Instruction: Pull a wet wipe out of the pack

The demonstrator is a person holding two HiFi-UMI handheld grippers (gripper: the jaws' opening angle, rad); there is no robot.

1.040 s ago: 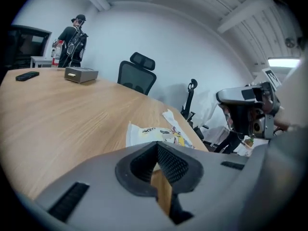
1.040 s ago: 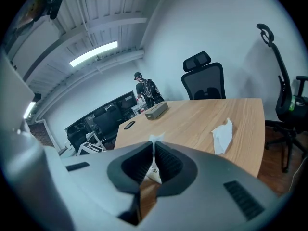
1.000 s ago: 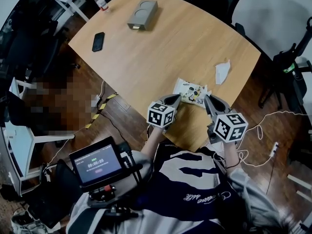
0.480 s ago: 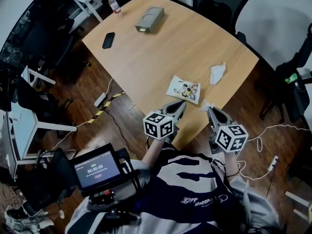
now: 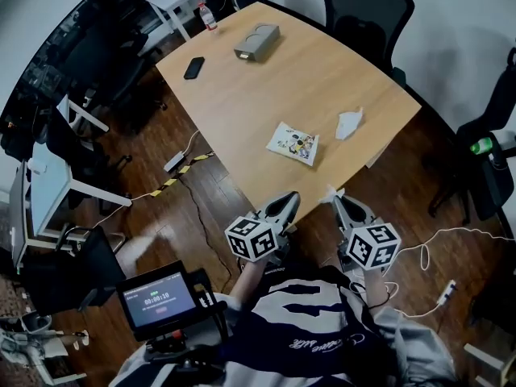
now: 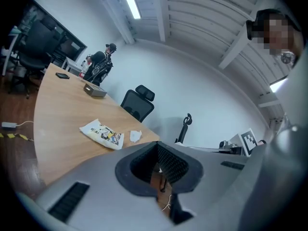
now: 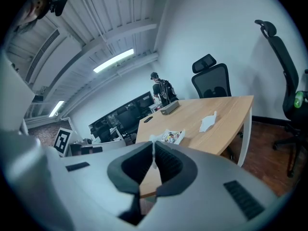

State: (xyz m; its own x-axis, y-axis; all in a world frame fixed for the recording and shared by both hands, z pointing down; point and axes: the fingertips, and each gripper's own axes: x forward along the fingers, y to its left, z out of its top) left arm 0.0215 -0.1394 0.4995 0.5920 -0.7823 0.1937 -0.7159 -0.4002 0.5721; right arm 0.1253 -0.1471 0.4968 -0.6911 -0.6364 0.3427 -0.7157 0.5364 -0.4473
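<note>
Wipe (image 7: pixel 154 153) pulled clear, between right fingers (image 7: pixel 172 165) (pinched)

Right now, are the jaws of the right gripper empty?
No, the right gripper has its jaws closed on a thin white wet wipe, which sticks out past their tips.

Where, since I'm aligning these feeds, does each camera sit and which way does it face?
Head view: on the head, looking steeply down at the table; shows left gripper, right gripper, torso.
Left gripper view: on that gripper, facing across the table; shows its shut jaws.
Right gripper view: likewise; jaws pinch a wet wipe.
All share the wipe pack.
</note>
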